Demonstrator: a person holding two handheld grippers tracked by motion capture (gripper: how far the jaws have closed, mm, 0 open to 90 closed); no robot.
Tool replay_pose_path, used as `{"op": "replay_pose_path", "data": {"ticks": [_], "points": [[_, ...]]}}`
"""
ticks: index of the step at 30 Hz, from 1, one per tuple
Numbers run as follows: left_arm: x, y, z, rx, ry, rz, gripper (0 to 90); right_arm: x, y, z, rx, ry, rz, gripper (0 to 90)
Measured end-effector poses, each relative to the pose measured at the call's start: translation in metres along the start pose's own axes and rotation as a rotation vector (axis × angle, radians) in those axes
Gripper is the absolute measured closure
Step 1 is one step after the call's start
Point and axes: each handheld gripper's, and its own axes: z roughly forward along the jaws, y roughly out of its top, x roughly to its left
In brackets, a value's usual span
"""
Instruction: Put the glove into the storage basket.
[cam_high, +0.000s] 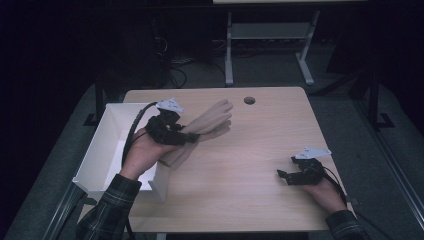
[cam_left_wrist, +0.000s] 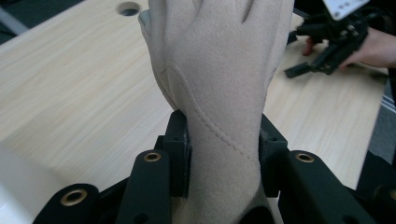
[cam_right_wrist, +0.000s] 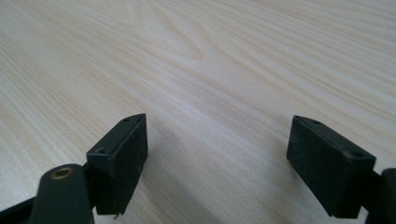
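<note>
A beige glove (cam_high: 210, 122) hangs above the left half of the wooden table (cam_high: 250, 150), its fingers pointing toward the far right. My left gripper (cam_high: 186, 138) is shut on the glove's cuff end; in the left gripper view the glove (cam_left_wrist: 219, 79) fills the gap between both black pads (cam_left_wrist: 180, 154). My right gripper (cam_high: 283, 175) rests low over the table's right front part, held by a hand. Its jaws stand wide apart with nothing between them, and bare wood (cam_right_wrist: 210, 93) lies under the right gripper (cam_right_wrist: 217, 163).
A white open box (cam_high: 107, 150) sits at the table's left edge, partly over it, beside the left forearm. A round cable hole (cam_high: 249, 100) is near the table's far edge. Another desk frame (cam_high: 270, 35) stands on the dark floor behind.
</note>
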Motion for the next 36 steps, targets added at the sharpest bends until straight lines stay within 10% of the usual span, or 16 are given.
{"op": "replay_pose_path", "data": {"ticks": [23,36], "points": [[0.071,-0.071,-0.059,-0.080,0.228,-0.221,64.4,0.000,0.000,0.000,0.001,0.000,0.000,20.2],[0.095,-0.122,-0.052,-0.043,0.329,-0.336,64.4,0.000,0.000,0.000,0.001,-0.001,-0.002,20.2]]}}
